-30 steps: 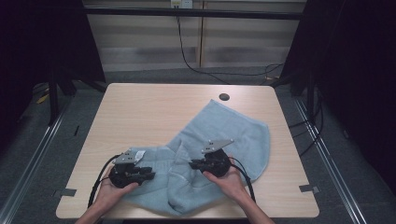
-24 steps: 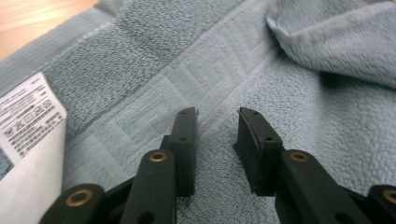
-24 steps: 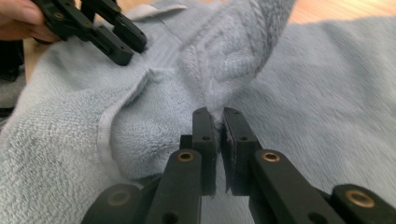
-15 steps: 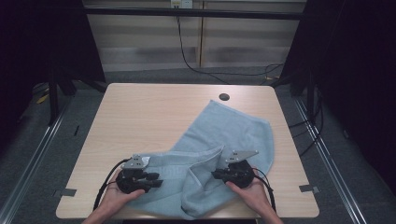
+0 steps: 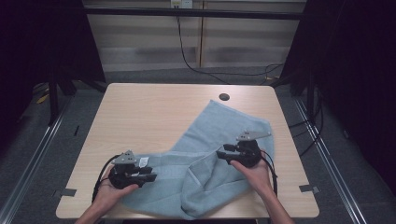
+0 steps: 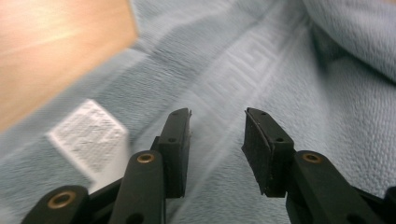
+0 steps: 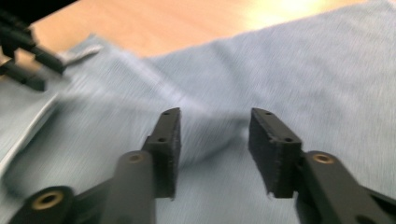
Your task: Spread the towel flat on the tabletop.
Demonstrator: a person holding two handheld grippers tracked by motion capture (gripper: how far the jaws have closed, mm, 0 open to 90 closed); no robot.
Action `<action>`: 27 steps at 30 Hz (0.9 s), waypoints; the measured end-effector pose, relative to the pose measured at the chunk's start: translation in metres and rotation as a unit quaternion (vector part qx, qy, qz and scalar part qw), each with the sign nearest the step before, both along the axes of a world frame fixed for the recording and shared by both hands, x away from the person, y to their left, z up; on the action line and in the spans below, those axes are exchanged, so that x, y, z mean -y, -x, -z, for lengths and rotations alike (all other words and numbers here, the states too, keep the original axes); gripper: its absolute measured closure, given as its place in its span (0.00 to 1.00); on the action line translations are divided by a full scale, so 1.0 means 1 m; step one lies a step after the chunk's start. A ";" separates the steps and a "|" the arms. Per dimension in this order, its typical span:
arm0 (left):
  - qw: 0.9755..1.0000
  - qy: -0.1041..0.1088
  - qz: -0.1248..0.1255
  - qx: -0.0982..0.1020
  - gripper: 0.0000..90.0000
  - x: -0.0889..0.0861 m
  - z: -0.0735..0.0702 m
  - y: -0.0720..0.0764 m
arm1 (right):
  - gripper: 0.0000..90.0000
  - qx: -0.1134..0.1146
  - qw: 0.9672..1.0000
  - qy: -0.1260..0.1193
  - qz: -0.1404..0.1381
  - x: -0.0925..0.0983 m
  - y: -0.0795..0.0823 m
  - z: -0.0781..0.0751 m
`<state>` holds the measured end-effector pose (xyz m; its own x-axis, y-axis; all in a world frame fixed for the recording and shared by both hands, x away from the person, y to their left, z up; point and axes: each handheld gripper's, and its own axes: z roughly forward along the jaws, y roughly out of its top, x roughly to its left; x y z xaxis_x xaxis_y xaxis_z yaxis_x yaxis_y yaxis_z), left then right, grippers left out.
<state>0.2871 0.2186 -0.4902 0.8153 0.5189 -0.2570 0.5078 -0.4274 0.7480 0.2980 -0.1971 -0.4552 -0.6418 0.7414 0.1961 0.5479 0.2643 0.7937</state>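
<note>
Bench: we see one pale wooden table (image 5: 140, 121) in a dark room.
Towel: one blue towel (image 5: 219, 140), rumpled, running from the near edge toward the far right corner.
Left gripper (image 5: 152, 173): jaws just opening, nothing between them.
Right gripper (image 5: 220, 153): jaws just opening, empty.
Risk: we judge that the unheld folds may slump; a regrip could pinch two layers.
Count: one towel, one label (image 6: 88, 135), two grippers.

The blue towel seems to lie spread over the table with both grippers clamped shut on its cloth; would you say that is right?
Not quite. The blue towel does lie on the table, but neither gripper is clamped. The left gripper view shows the left gripper with jaws apart above the cloth, and the right gripper view shows the same of the right gripper; both have just been opening.
</note>
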 end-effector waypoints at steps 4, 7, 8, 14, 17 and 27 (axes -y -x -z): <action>1.000 0.001 -0.021 0.001 0.68 -0.011 0.000 -0.008 | 0.53 -0.002 1.000 0.003 0.003 -0.014 -0.026 -0.001; 0.999 0.000 -0.033 0.004 0.67 -0.017 0.000 -0.012 | 0.52 -0.014 1.000 0.028 0.001 -0.023 -0.036 0.006; 0.999 0.003 -0.038 0.006 0.67 -0.019 -0.001 -0.013 | 0.51 -0.022 0.999 0.037 0.000 -0.024 -0.036 0.010; 0.997 0.015 -0.080 0.008 0.62 -0.038 -0.006 -0.031 | 0.49 -0.037 0.998 0.059 0.003 -0.009 -0.016 0.022; 0.996 0.010 -0.088 0.005 0.60 -0.040 -0.006 -0.038 | 0.48 -0.039 0.997 0.070 0.001 0.001 -0.004 0.023; 0.995 -0.022 -0.094 -0.005 0.44 -0.042 0.008 -0.054 | 0.78 -0.040 0.997 0.069 -0.020 -0.003 0.005 0.040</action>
<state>0.3413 0.2602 -0.4986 0.7002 0.6734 -0.2373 0.5887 -0.3565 0.7255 0.2933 -0.1941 -0.4954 -0.6572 0.7396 0.1455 0.5948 0.3903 0.7028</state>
